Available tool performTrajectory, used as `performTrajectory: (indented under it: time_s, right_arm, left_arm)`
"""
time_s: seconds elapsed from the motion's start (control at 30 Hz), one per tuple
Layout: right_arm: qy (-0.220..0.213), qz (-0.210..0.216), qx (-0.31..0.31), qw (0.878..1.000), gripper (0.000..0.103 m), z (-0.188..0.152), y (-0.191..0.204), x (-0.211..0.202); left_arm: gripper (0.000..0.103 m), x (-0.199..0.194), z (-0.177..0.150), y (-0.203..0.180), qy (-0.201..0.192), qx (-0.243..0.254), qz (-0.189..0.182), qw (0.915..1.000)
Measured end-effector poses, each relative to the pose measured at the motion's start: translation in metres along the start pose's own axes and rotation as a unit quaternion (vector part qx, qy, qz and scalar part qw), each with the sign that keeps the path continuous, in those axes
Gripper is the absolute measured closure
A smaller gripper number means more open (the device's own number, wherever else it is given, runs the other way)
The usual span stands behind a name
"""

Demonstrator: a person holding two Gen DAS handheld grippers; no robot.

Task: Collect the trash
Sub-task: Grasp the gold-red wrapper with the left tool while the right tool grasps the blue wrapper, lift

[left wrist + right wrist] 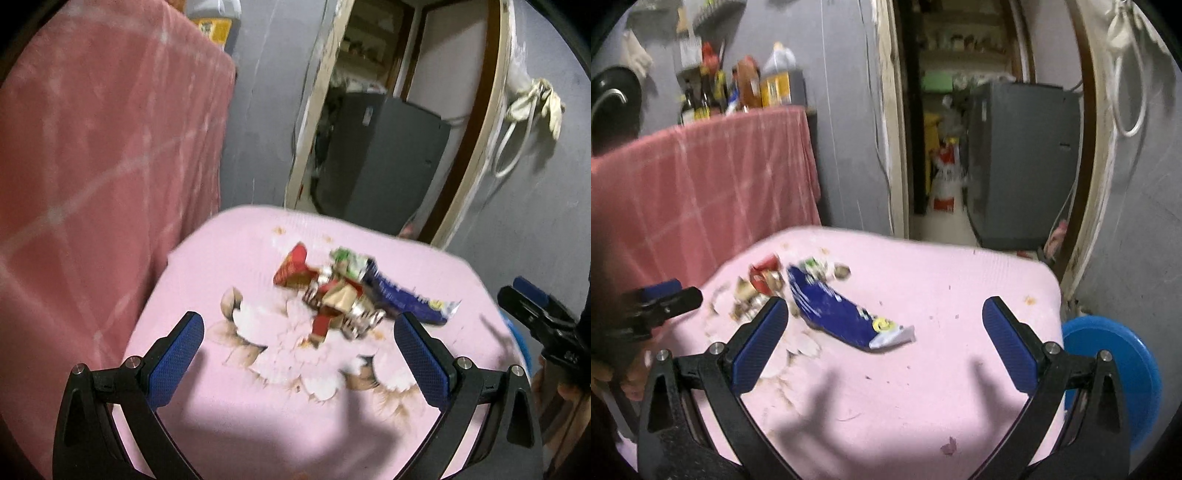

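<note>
Blurred wrappers (332,291) heap together; blue bin (1123,369) sits half-hidden.

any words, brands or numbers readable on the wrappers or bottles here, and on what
None can be read as text.
blue wrapper: white print and a yellow round mark, too blurred to read.
red wrapper: pale print, blurred.
green and white wrapper: blurred.
yellow label on the large bottle: too small and blurred.
dark bottles beside it: labels unreadable.
red and white bag in the doorway: markings unreadable.
</note>
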State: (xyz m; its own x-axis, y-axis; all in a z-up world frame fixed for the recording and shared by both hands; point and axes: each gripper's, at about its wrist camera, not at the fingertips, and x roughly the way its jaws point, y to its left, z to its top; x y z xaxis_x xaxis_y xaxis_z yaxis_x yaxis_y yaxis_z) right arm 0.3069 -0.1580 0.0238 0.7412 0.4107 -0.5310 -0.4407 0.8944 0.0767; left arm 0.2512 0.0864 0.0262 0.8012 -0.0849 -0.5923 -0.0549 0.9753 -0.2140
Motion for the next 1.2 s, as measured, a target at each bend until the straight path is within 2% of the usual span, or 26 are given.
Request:
performTrajectory:
  time_s: [0.07,0.23,0.4,0.5,0.63,0.7,0.77,0.87,0.97,1.2]
  right_arm:
    - [0.018,0.003,-0.001,1.0,0.0,-0.003,-0.001,0.01]
    - [0.057,0.016,-0.012,0.998,0.0,-0.006,0.0,0.032]
    - [0.108,0.045,-0.012,0.993,0.0,0.003,0.001,0.065]
    - [0.145,0.07,-0.012,0.987,0.0,0.008,0.003,0.085]
    - [0.172,0.08,-0.047,0.981,0.0,0.012,0.013,0.103]
    - [0.189,0.089,-0.067,0.976,0.0,0.011,0.02,0.112]
    - [0.209,0.103,-0.079,0.969,0.0,0.008,0.024,0.118]
    - [0.211,0.105,-0.089,0.968,0.001,0.006,0.026,0.117]
    - [0.207,0.099,-0.082,0.97,0.009,0.005,0.023,0.114]
    - [0.198,0.103,-0.056,0.973,0.036,0.005,0.012,0.108]
  left_arm:
    - [0.003,0.005,-0.002,0.001,0.009,0.003,-0.005,0.9999]
    - [0.011,0.015,0.001,0.003,0.025,-0.005,-0.028,0.9993]
    - [0.035,0.032,0.006,0.003,0.055,-0.013,-0.049,0.9972]
    - [0.044,0.039,0.007,0.004,0.071,-0.024,-0.06,0.9954]
    - [0.053,0.04,0.01,0.007,0.079,-0.029,-0.076,0.9935]
    - [0.063,0.041,0.011,0.007,0.085,-0.026,-0.083,0.9925]
    - [0.068,0.042,0.011,0.005,0.092,-0.022,-0.087,0.9917]
    - [0.076,0.044,0.011,0.002,0.098,-0.016,-0.088,0.9912]
    - [0.085,0.045,0.011,0.0,0.104,-0.015,-0.084,0.9909]
    - [0.1,0.046,0.009,0.0,0.114,-0.013,-0.075,0.9905]
